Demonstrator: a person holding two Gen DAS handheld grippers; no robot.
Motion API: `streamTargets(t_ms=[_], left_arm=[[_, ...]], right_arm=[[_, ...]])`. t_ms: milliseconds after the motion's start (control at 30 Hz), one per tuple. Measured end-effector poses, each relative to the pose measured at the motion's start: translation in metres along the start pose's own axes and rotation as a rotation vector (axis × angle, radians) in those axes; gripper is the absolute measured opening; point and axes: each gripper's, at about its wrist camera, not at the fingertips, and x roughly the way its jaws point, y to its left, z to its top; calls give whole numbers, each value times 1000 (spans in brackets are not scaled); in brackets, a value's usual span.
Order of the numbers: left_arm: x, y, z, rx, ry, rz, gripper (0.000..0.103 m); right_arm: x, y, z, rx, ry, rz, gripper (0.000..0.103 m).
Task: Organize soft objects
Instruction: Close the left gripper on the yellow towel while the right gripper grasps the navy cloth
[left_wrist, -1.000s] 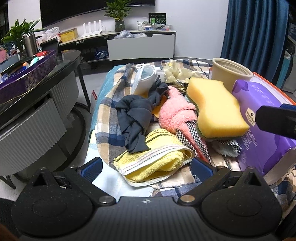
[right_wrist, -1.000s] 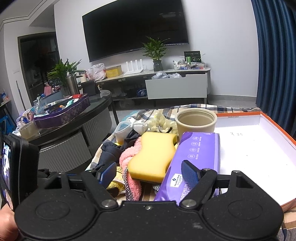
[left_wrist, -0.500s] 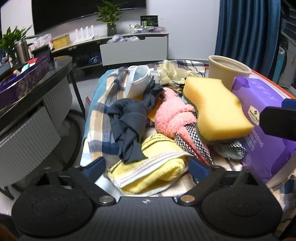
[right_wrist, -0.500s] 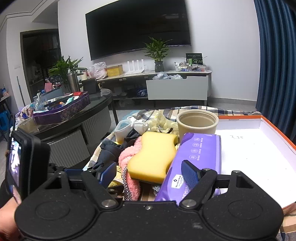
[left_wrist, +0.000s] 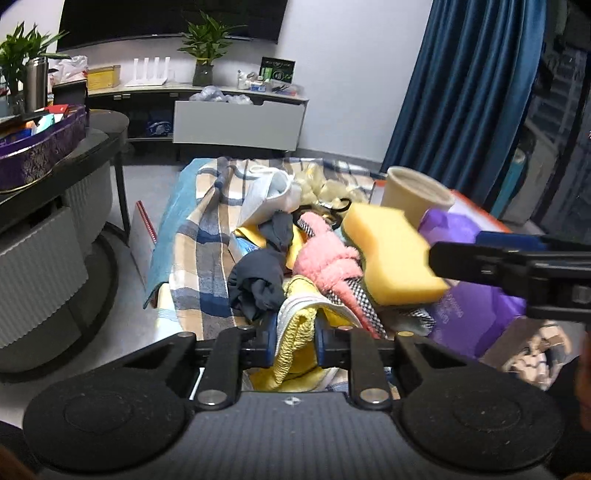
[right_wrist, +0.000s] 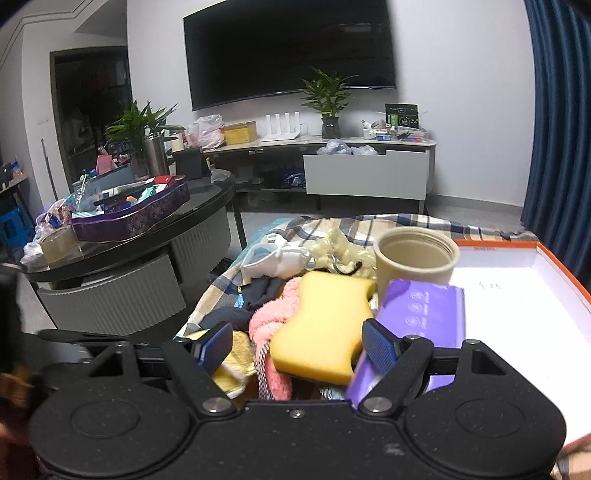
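A pile of soft things lies on a plaid cloth (left_wrist: 207, 240). My left gripper (left_wrist: 294, 341) is shut on the folded yellow towel (left_wrist: 295, 336) at the pile's near edge. Behind it lie a dark grey cloth (left_wrist: 258, 280), a pink fluffy cloth (left_wrist: 325, 258) and a yellow sponge (left_wrist: 391, 254). My right gripper (right_wrist: 297, 345) is open, its jaws either side of the yellow sponge (right_wrist: 325, 325), above it. The right gripper also shows at the right of the left wrist view (left_wrist: 509, 266).
A purple wipes pack (right_wrist: 424, 314) and a beige cup (right_wrist: 415, 258) sit right of the sponge. An orange-edged white box (right_wrist: 517, 280) lies at far right. A white mask (right_wrist: 277, 258) and pale gloves (right_wrist: 343, 247) lie behind. A dark round table (right_wrist: 147, 236) stands left.
My left gripper moved forward and shut on the yellow towel. My right gripper moved forward over the sponge and stays open.
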Motion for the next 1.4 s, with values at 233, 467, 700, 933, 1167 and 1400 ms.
streamTargets(t_ms=[233,467,700,933,1167,1400], left_arm=[[-19,23,-3,-115,-85,-5,22],[-45,38,7,-203,-235,29,20],[-60,61,7,-324,-321,23,19],[-65,66,9,-356,-341,42,19],[-65,73,5,-357,-344,64,19],[-66,70,10,-356,-335,57,19]], right_arm=[[20,13,7,-3,44,58,91],[49,40,9,-33,82,123,91],[86,64,7,-3,141,175,91],[131,89,3,6,184,92,91],[155,78,-1,92,201,84,38],[124,69,2,60,157,129,37]])
